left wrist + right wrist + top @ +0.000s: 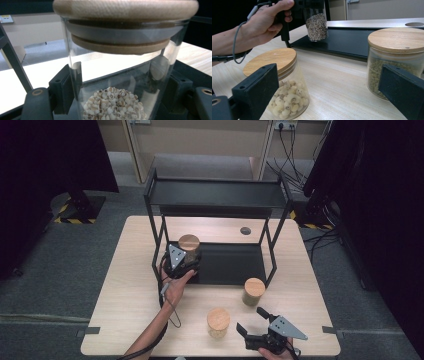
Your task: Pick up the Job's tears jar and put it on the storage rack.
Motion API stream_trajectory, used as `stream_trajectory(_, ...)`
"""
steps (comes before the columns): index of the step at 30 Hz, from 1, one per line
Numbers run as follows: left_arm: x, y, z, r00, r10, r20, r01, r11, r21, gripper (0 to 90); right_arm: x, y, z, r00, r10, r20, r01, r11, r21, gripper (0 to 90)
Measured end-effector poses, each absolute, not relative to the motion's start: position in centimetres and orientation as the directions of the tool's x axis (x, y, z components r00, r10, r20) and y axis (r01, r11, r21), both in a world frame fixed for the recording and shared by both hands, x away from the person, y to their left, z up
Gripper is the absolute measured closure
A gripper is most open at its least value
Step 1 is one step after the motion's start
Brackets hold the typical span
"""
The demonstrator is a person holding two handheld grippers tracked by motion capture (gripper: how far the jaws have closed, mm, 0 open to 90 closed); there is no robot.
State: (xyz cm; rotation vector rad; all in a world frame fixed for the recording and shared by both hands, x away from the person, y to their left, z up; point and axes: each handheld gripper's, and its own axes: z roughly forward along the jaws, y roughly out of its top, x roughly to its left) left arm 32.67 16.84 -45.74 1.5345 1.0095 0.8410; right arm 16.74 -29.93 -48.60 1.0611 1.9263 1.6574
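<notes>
**Grain jar held over the rack's lower shelf**

Pale wooden tabletop (130, 290) on grey carpet carries a black two-tier metal rack (215, 195) at its far side. At the left, a hand (176, 287) holds the left gripper (186, 256), its jaws clamped on a clear glass jar of small pale grains with a round wooden lid (112, 82), which hangs just above the front left corner of the rack's lower shelf (235, 265). Nearer the front edge stands a glass jar of large pale seeds with a wooden lid (218, 322). Right of it, near the rack's front, stands a glass jar of greenish grains with a wooden lid (253, 291). At the front right, the right gripper (251, 319) rests with jaws spread wide, gripping nothing, pointing between these two jars.
</notes>
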Motion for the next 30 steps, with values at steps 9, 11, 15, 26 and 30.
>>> stream_trajectory(9, 33.2, 16.7, -46.5, 0.380, 0.925, 0.002, 0.182, -0.077, 0.980, 25.0, 16.7, -30.0, -48.6, -0.641, 0.746, 0.183, 0.291, 0.015, 0.957, 3.5)
stream_trajectory(11, 33.2, 16.8, -46.6, 0.380, 0.925, -0.003, 0.181, -0.072, 0.981, 25.0, 16.7, -30.0, -48.6, -0.640, 0.746, 0.184, 0.292, 0.015, 0.956, 3.5)
stream_trajectory(15, 33.3, 17.2, -46.6, 0.382, 0.924, -0.019, 0.190, -0.058, 0.980, 24.9, 16.7, -29.9, -48.6, -0.641, 0.745, 0.184, 0.291, 0.015, 0.956, 3.5)
stream_trajectory(26, 32.2, 17.0, -45.8, 0.360, 0.932, -0.035, 0.206, -0.042, 0.978, 9.7, 16.7, -29.9, -48.6, -0.640, 0.745, 0.186, 0.293, 0.013, 0.956, 3.5)
stream_trajectory(30, 31.7, 16.9, -45.4, 0.348, 0.937, -0.042, 0.214, -0.036, 0.976, 2.9, 16.7, -29.9, -48.6, -0.641, 0.745, 0.183, 0.290, 0.014, 0.957, 3.4)
